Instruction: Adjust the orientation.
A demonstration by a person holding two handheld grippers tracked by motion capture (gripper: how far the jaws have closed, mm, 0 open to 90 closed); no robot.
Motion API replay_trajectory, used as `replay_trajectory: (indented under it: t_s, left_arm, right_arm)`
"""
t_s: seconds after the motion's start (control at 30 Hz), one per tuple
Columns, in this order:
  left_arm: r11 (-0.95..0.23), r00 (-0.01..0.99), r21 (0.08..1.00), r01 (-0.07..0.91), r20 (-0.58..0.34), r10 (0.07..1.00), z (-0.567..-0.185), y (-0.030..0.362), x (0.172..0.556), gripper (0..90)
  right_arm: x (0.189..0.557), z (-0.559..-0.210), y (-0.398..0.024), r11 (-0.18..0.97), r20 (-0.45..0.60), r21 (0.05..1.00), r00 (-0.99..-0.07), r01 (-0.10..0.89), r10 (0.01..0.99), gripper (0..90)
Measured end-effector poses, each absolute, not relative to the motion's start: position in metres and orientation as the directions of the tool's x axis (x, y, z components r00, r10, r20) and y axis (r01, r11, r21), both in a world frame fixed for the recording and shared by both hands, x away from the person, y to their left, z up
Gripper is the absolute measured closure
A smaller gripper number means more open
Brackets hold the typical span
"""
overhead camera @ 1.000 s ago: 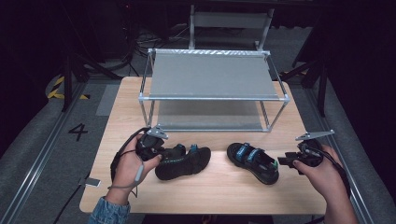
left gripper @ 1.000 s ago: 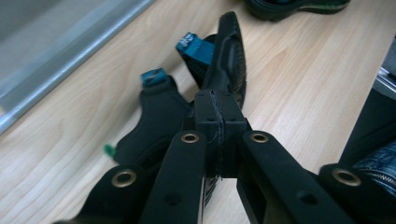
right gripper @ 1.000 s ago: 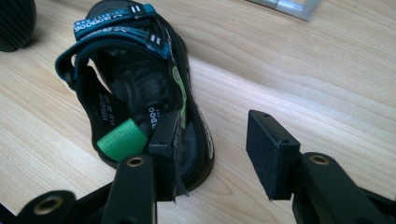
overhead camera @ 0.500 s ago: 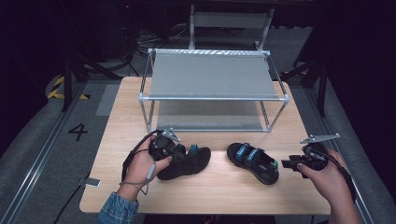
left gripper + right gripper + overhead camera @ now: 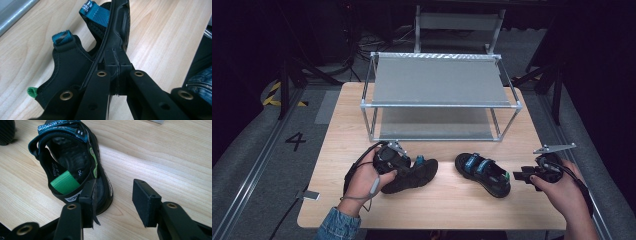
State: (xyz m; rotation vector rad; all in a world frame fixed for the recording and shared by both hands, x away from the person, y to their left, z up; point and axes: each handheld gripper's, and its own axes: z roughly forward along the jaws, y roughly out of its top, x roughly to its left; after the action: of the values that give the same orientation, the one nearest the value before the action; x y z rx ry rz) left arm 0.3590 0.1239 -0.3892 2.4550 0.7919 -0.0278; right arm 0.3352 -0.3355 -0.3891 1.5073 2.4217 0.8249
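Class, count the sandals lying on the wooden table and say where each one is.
2. The left sandal lies in front of the rack, gripped by the left tongs. The right sandal lies beside it, near the open right tongs.

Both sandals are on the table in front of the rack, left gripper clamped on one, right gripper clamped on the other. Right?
Not quite: the right gripper is open, jaws apart at the right sandal heel, per the right gripper view. The left gripper is clamped on the left sandal.

left gripper (image 5: 404, 167) | moved onto left sandal (image 5: 417, 175) | fingers clamp it
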Motion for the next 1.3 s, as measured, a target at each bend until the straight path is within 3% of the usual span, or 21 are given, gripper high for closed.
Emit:
replay_trajectory:
  t_s: [0.43, 0.6, 0.73, 0.87, 1.1, 1.3]
  left_arm:
    - [-0.749, 0.863, 0.428, 0.505, -0.266, 0.43, -0.389, 0.115, 0.34, 90.0]
    - [-0.812, 0.88, 0.347, 0.469, -0.262, 0.396, -0.387, 0.108, 0.327, 89.3]
    - [-0.872, 0.897, 0.294, 0.392, -0.331, 0.292, -0.393, 0.101, 0.315, 85.8]
    - [-0.904, 0.899, 0.231, 0.358, -0.345, 0.268, -0.401, 0.094, 0.307, 85.7]
    - [-0.914, 0.906, 0.222, 0.34, -0.337, 0.256, -0.398, 0.094, 0.299, 74.7]
    - [-0.907, 0.916, 0.27, 0.324, -0.328, 0.23, -0.385, 0.097, 0.292, 62.8]
  right_arm:
    - [0.338, -0.387, -0.332, 0.346, 0.144, 0.542, -0.491, 0.766, 0.859, 54.9]
    - [0.339, -0.387, -0.33, 0.352, 0.143, 0.544, -0.498, 0.762, 0.855, 54.7]
    - [0.341, -0.387, -0.328, 0.357, 0.146, 0.539, -0.502, 0.763, 0.853, 54.4]
    - [0.341, -0.388, -0.328, 0.358, 0.148, 0.538, -0.504, 0.763, 0.851, 54.2]
    - [0.34, -0.386, -0.328, 0.359, 0.144, 0.544, -0.505, 0.759, 0.851, 53.8]
    - [0.34, -0.386, -0.328, 0.358, 0.146, 0.544, -0.506, 0.759, 0.85, 53.6]
